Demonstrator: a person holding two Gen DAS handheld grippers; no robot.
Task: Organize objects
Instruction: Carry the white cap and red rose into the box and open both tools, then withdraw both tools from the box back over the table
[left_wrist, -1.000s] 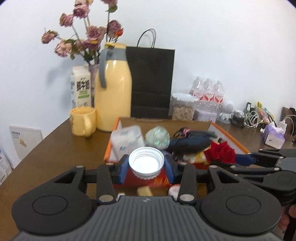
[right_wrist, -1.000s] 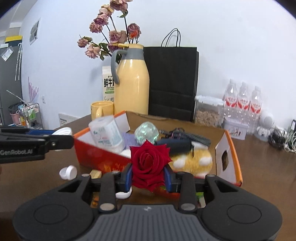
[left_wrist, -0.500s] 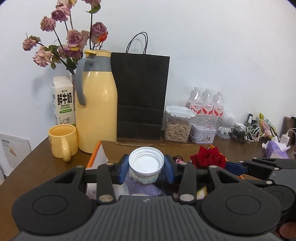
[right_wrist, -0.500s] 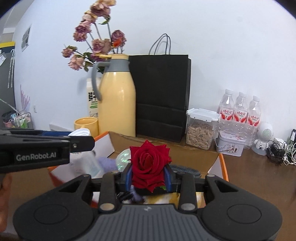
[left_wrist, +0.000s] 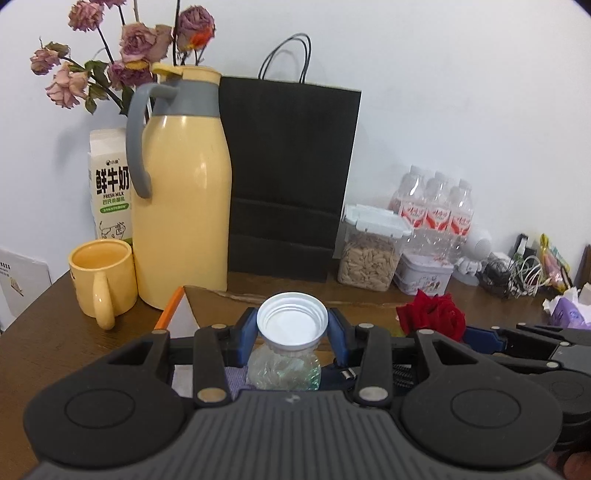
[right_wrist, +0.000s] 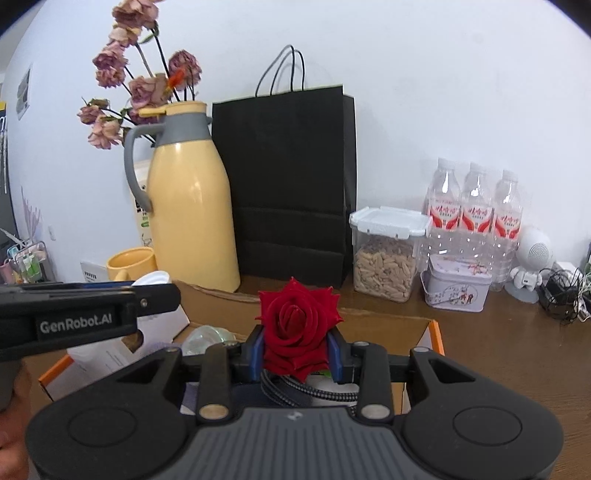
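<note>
A brown wooden bench (left_wrist: 44, 332) stands by a white wall. At the back stand a yellow jug (left_wrist: 181, 206), a black paper bag (left_wrist: 291, 177) and water bottles (right_wrist: 474, 218). Low in the middle, the left hand-held gripper (left_wrist: 292, 334) pinches a white cap (left_wrist: 292, 320). The right hand-held gripper (right_wrist: 295, 349) pinches a red rose (right_wrist: 297, 325) above the cardboard box (right_wrist: 388, 325).

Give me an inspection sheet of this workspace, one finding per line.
Surface: brown wooden table, crowded along the wall.
Job's things: white cap; red rose; open cardboard box holding mixed items.
Clutter: yellow thermos, yellow mug, milk carton, black paper bag, seed container, water bottles, tin, dried flowers.
Grippers: left gripper shut on the cap; right gripper shut on the rose.
Cables: tangle at far right.
Surroundings: white wall.
</note>
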